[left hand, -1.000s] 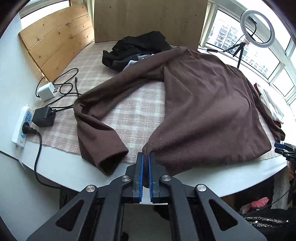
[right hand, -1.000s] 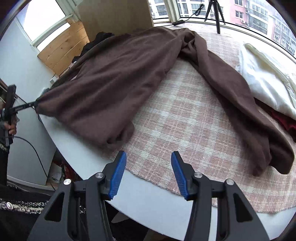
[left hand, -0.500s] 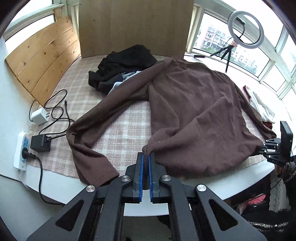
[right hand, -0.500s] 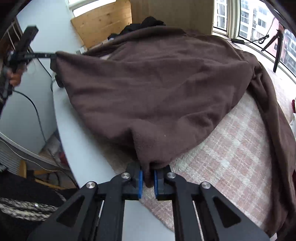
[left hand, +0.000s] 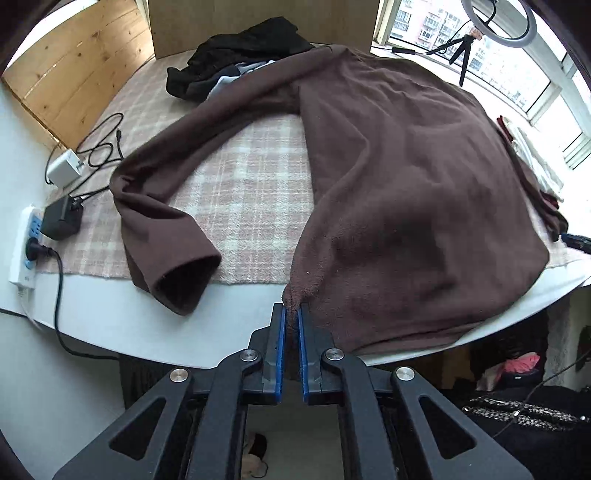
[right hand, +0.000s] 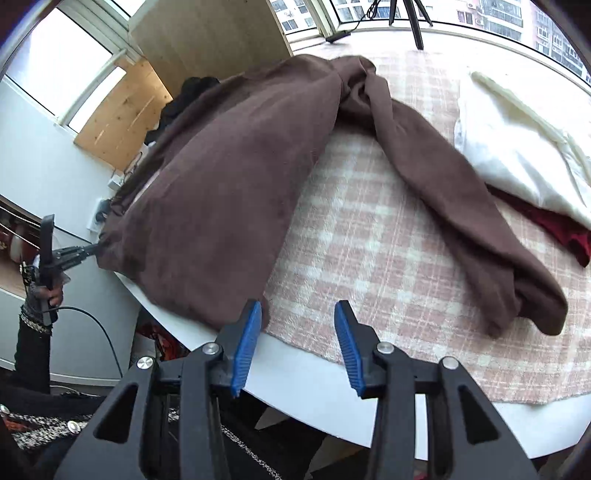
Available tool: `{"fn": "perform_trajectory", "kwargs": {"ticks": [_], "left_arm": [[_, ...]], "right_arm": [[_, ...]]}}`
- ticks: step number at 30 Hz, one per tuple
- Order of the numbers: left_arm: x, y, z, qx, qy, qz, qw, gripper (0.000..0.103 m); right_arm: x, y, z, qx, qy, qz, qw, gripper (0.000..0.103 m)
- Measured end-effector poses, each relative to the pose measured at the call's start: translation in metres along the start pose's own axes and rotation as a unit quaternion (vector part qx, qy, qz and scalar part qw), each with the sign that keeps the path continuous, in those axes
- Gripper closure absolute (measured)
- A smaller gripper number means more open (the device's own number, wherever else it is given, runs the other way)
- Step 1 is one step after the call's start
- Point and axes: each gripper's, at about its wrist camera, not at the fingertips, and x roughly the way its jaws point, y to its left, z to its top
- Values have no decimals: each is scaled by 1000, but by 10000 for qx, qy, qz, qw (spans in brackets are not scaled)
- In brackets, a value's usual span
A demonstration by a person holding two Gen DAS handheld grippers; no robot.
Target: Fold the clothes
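A brown fleece sweater [left hand: 399, 177] lies spread on the pink checked cloth [left hand: 251, 192] over a round white table. My left gripper [left hand: 291, 314] is shut on the sweater's lower left hem corner at the table's near edge. Its left sleeve [left hand: 166, 206] lies bent, cuff open toward me. In the right wrist view the sweater [right hand: 229, 177] drapes over the table edge and its right sleeve [right hand: 454, 206] stretches toward the right. My right gripper [right hand: 297, 325] is open and empty, just right of the sweater's lower right hem corner. The left gripper also shows there [right hand: 92, 251], gripping the hem.
Black clothes [left hand: 236, 48] are piled at the far side. Chargers and cables [left hand: 74, 162] and a power strip [left hand: 26, 243] lie at the left. A white folded garment [right hand: 517, 140] over a red one [right hand: 554, 225] sits at the right. A ring light [left hand: 495, 22] stands by the window.
My right gripper was shut on the sweater's lower right hem half a second ago; it has let go, opened and backed off. The hem has dropped onto the table. My left gripper keeps its hold.
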Motion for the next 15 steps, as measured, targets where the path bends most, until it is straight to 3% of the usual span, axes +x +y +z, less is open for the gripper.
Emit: {"fn": "perform_trajectory", "kwargs": {"ticks": [4, 8, 12, 13, 14, 15], "left_arm": [[2, -3, -8, 98, 86, 11, 9999, 94], [12, 5, -9, 81, 177, 39, 9998, 94], [24, 10, -7, 115, 271, -92, 9995, 99], [25, 9, -6, 163, 289, -59, 9994, 99], [24, 8, -5, 192, 295, -24, 9994, 100], [21, 8, -5, 217, 262, -24, 9994, 100]], "right_arm": [[24, 21, -27, -542, 132, 112, 9984, 59], [55, 44, -38, -1277, 237, -114, 9915, 55], [78, 66, -38, -2017, -31, -403, 9786, 55], [80, 69, -35, -2068, -70, -313, 9779, 59], [81, 72, -32, -2088, -87, -201, 9777, 71], [76, 72, -26, -1909, 40, 60, 9816, 96]]}}
